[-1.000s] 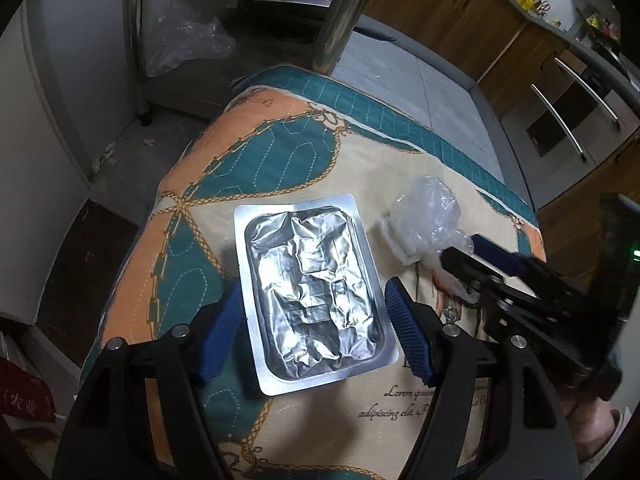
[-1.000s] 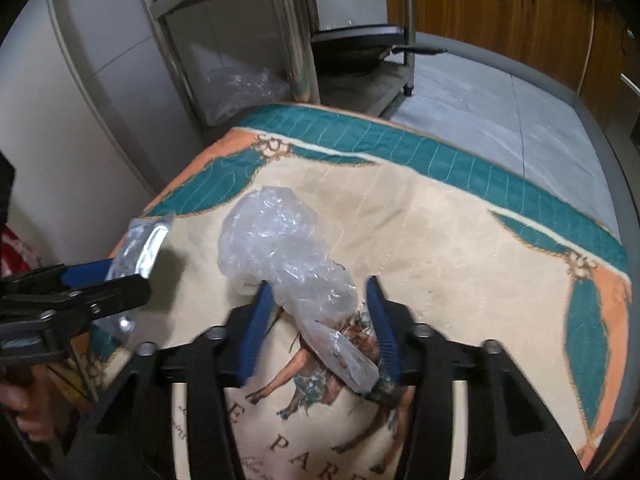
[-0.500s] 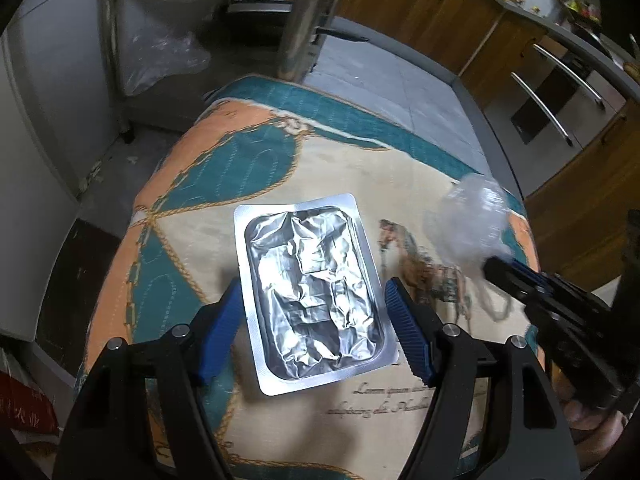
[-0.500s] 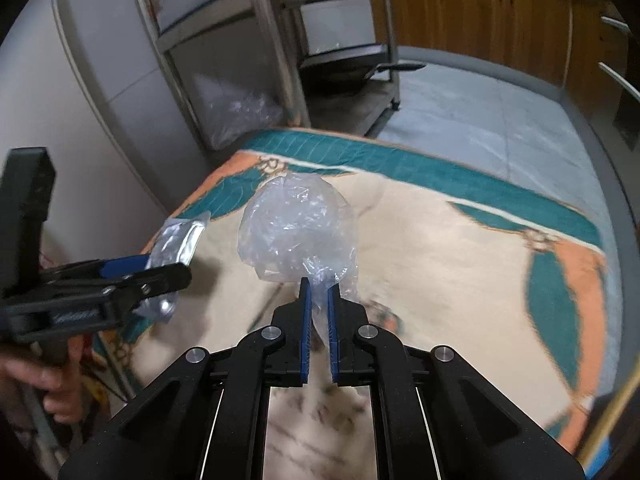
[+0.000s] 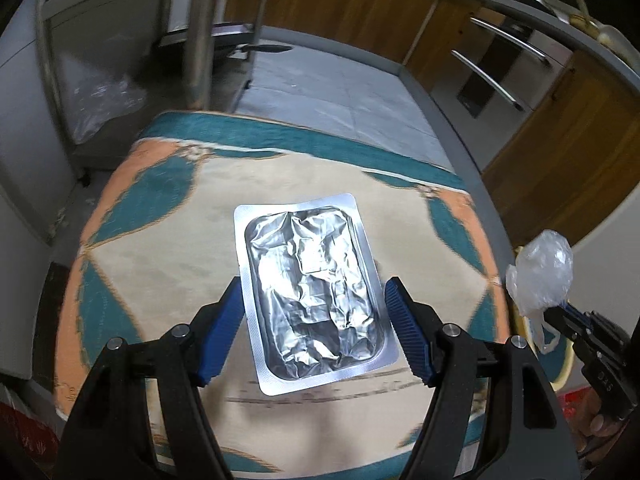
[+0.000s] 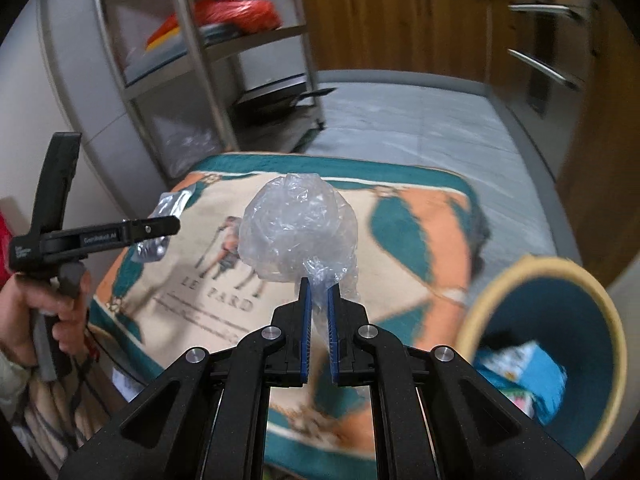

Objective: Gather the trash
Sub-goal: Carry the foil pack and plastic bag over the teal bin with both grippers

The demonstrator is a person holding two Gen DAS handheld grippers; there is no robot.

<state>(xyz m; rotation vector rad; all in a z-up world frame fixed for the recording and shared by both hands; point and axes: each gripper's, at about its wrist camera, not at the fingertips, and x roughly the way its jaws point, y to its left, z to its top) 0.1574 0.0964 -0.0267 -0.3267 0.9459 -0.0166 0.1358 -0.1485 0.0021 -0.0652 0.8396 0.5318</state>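
Note:
A crumpled silver foil tray (image 5: 312, 292) hangs above the patterned tablecloth (image 5: 160, 260), clamped at its long sides by my left gripper (image 5: 315, 286). In the right wrist view that left gripper (image 6: 160, 232) shows side-on with the foil tray (image 6: 170, 204) in its jaws. My right gripper (image 6: 318, 286) is shut on the neck of a crumpled clear plastic bag (image 6: 298, 228), held in the air above the cloth (image 6: 420, 220). The left wrist view shows the same plastic bag (image 5: 540, 276) at the far right, past the table edge.
A round bin with a cream rim (image 6: 540, 264) and teal inside stands at the lower right, with coloured wrappers in it. A metal shelf rack (image 6: 192, 60) stands behind the table, wooden cabinets (image 6: 400, 28) along the far wall. A hand (image 6: 52, 312) grips the left tool.
The right gripper closed on the plastic bag and lifted it off the cloth, swinging right until the bin came into view. The left gripper rose with the foil tray still in it.

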